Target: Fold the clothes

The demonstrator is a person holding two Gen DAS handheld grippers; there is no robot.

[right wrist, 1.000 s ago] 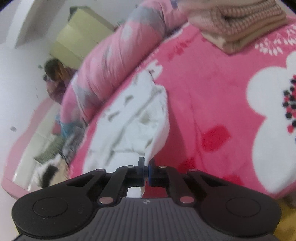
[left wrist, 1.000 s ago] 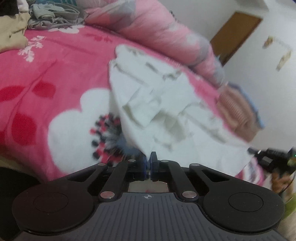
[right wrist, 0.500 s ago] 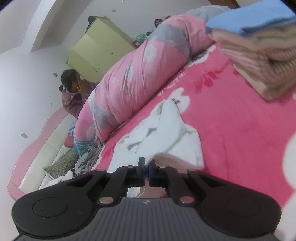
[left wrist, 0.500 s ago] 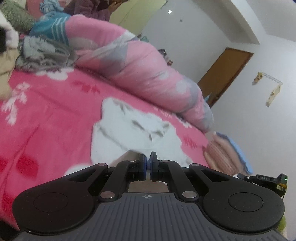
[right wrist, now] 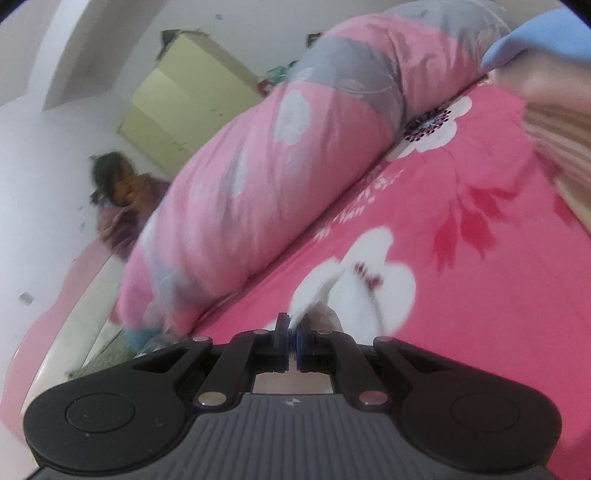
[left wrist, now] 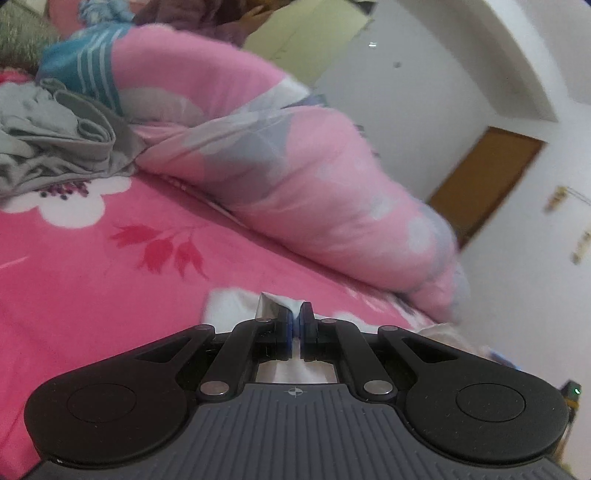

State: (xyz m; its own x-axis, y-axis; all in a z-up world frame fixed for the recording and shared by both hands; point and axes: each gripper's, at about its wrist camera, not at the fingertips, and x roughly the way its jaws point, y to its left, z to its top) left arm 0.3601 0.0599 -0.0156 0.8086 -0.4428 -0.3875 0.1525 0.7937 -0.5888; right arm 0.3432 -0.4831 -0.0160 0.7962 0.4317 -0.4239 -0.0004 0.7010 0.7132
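A: Any words, labels or numbers to read — anywhere?

B: None. Only a small crosshair mark on the gripper body (left wrist: 294, 392), lower centre of each wrist view — a symbol, not lettering.

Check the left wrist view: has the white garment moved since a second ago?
Yes. The white garment, pinched in the left gripper, has been carried up the pink floral blanket toward the rolled pink duvet.

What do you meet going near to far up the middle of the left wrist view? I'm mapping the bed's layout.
Left gripper, jaws shut on the white garment → pink floral blanket → rolled pink quilt → yellow-green cabinet.
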